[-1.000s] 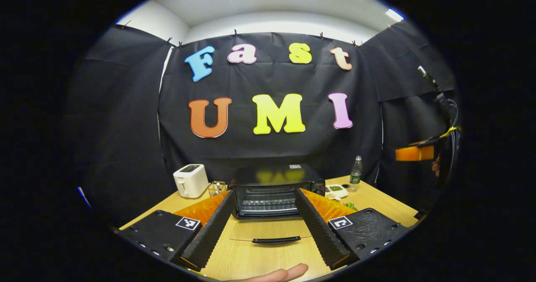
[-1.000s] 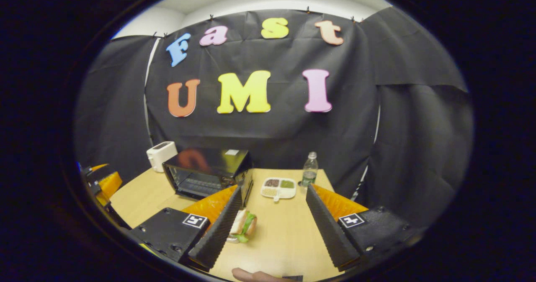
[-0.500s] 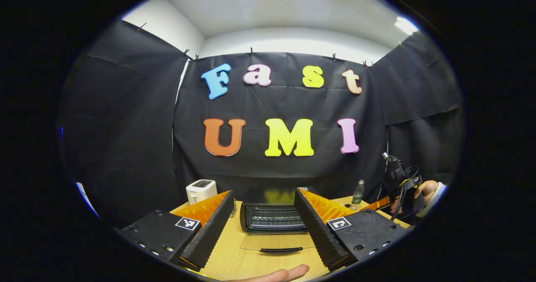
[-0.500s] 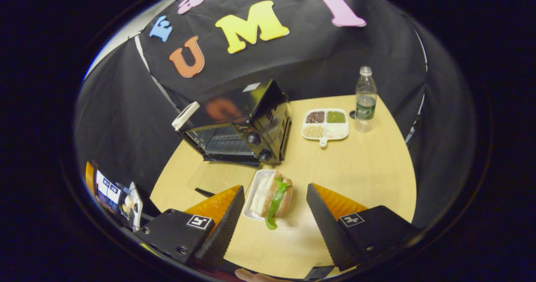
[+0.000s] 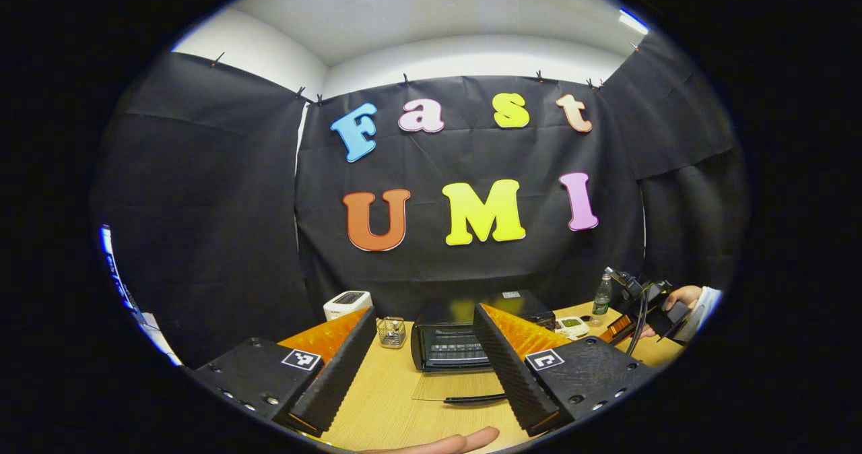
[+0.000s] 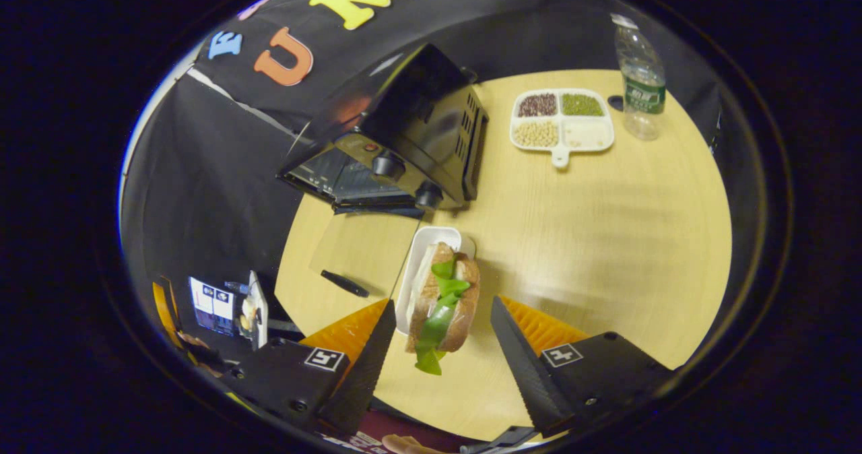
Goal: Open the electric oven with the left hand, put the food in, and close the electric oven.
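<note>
Black electric oven (image 6: 404,137) on the pale wooden worktop (image 6: 606,238), its glass door (image 6: 363,248) folded flat. Right gripper (image 6: 441,366), fingers wide, straddles the lettuce sandwich (image 6: 444,299) in its white tray (image 6: 421,258) without contact. Left gripper (image 5: 421,366), wide and empty, faces the oven.

Left gripper (image 5: 423,400): two long wedge-shaped fingers (image 5: 337,373) with ribbed inner faces, each mounted on a black block carrying screws and a square black-and-white marker (image 5: 301,359). Right gripper (image 6: 441,380): the same build, with saw-toothed finger (image 6: 522,366) edges, a square marker (image 6: 561,355) on each black block and screw heads near the block corners. Seen from the left gripper view, the far gripper (image 5: 640,302) trails black cables, and the hand (image 5: 677,299) gripping it emerges from a white sleeve (image 5: 704,304).
</note>
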